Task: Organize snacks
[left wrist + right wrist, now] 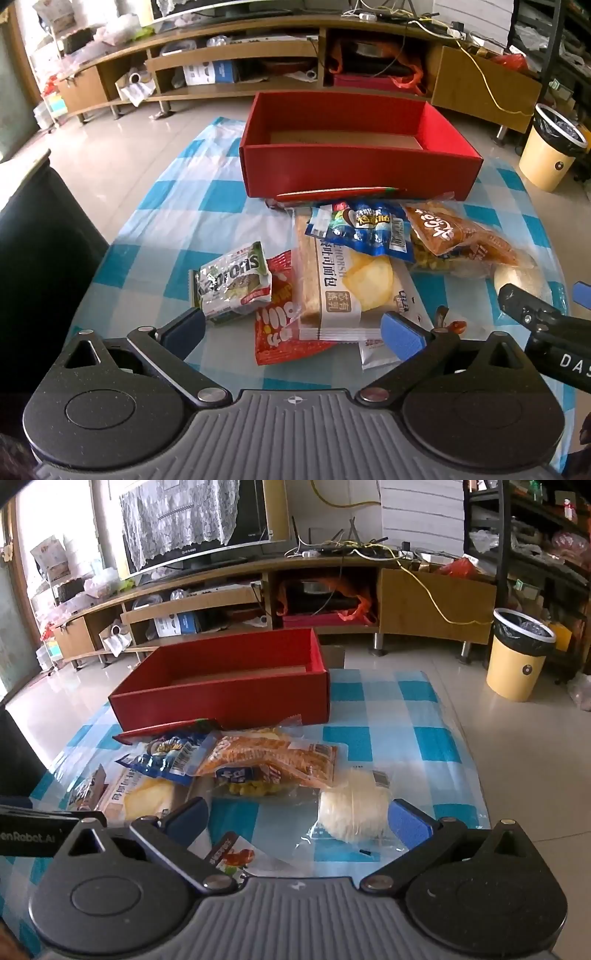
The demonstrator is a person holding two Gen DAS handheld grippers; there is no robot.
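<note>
Snack packets lie heaped at frame centre on a blue-and-white checked cloth (166,206), just in front of the red box (360,173).

Red box: open-topped cardboard, matte, brown floor showing; inside mostly hidden by the near wall. A flat red packet (332,194) leans against that wall, seen edge-on, print unreadable.

Bread packet (343,288): clear and white film, its upper end covered by the glossy blue packet (364,230). Orange packet (458,236) overlaps a clear bag of yellow pieces, mostly hidden. Green-and-silver packet (236,282), crinkled foil, lies at the left of the heap, overlapping the red-and-white packet (277,325), which is partly under the bread. Round white cake in clear wrap (352,805): lower centre of the right wrist view, cut off by the other tool in the left wrist view.

Left gripper (295,328): jaws spread wide, nothing held, pads flanking the bread packet's near end. Right gripper (299,818): spread wide, empty, one pad just beside the white cake.

Bare cloth to the left of the heap and right of the box; cloth edge close at right.
</note>
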